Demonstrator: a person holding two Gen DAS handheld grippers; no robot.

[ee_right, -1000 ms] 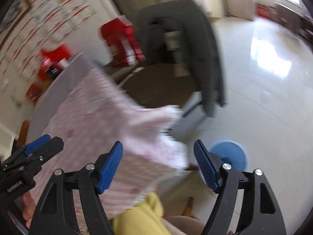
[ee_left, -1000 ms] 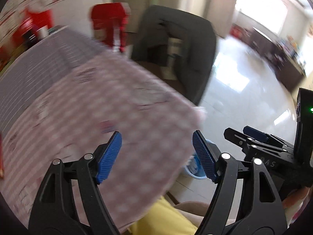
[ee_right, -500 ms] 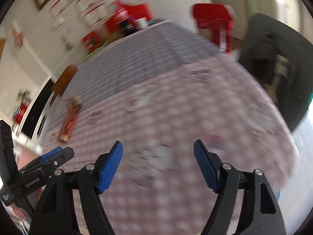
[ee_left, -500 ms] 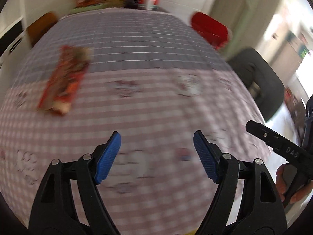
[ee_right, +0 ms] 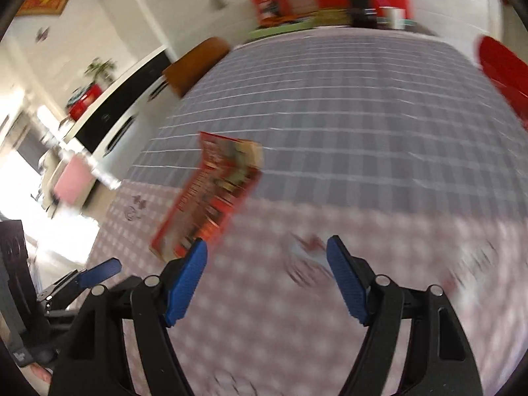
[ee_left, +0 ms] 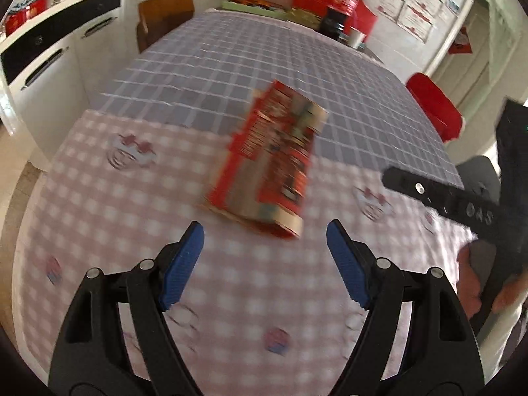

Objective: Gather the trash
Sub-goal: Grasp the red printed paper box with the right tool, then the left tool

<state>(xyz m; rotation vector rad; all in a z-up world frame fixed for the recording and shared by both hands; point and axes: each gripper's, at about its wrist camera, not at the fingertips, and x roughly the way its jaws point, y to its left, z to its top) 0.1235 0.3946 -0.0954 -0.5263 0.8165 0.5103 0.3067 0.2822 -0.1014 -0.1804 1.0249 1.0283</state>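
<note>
A flattened red snack wrapper [ee_left: 270,161] lies on the checked tablecloth [ee_left: 132,217], across the seam between its pink and blue-grey parts. My left gripper [ee_left: 265,250] hovers open just short of the wrapper's near end, nothing between its blue pads. In the right wrist view the same wrapper [ee_right: 211,194] sits ahead and left of my right gripper [ee_right: 267,264], which is open and empty; its left fingertip [ee_right: 194,257] overlaps the wrapper's near corner in the picture. The right gripper's body [ee_left: 462,204] shows at the left view's right edge, held by a hand [ee_left: 475,283].
Red boxes, a dark jar and a cup [ee_left: 356,36] crowd the table's far end. A brown chair [ee_left: 161,13] stands at the far left, a red stool [ee_left: 435,105] at the right. White cabinets [ee_left: 43,66] line the left wall. The left gripper [ee_right: 95,274] shows low left.
Both views have swung from the floor, grey chair and table edge onto the tabletop. The wrapper came into sight and moved toward the middle, close ahead of both grippers. Jaws stayed open.
</note>
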